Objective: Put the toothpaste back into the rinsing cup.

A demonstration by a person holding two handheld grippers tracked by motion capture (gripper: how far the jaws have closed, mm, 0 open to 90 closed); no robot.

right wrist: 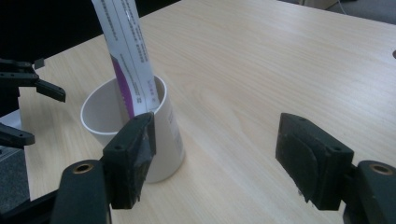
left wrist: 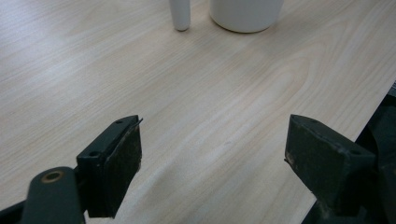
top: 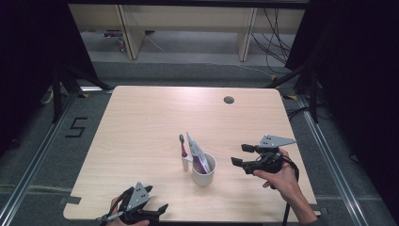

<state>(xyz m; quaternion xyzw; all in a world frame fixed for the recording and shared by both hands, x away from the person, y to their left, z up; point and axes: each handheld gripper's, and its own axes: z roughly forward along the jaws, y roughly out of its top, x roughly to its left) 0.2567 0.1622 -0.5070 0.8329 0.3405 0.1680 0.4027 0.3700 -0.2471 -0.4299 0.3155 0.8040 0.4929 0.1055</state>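
Note:
A white cup point(top: 203, 172) stands on the wooden table point(top: 141, 127), a little to the near side of its middle. A white and purple tube point(top: 197, 154) leans out of the cup. Just left of the cup, a toothbrush point(top: 183, 153) with a white handle stands upright on the table. My right gripper point(top: 239, 154) is open to the right of the cup and points at it, with nothing between the jaws. In the right gripper view point(right wrist: 215, 140) the cup point(right wrist: 163, 140) and the tube point(right wrist: 128, 51) sit behind the left jaw. My left gripper point(top: 156, 198) is open at the near edge; from its own view point(left wrist: 215, 140) bare table lies between the jaws.
A round cable hole point(top: 229, 100) sits near the table's far right. The left gripper is close to the table's near edge point(left wrist: 369, 116). Wooden shelving point(top: 188, 28) and cables lie on the floor beyond the table.

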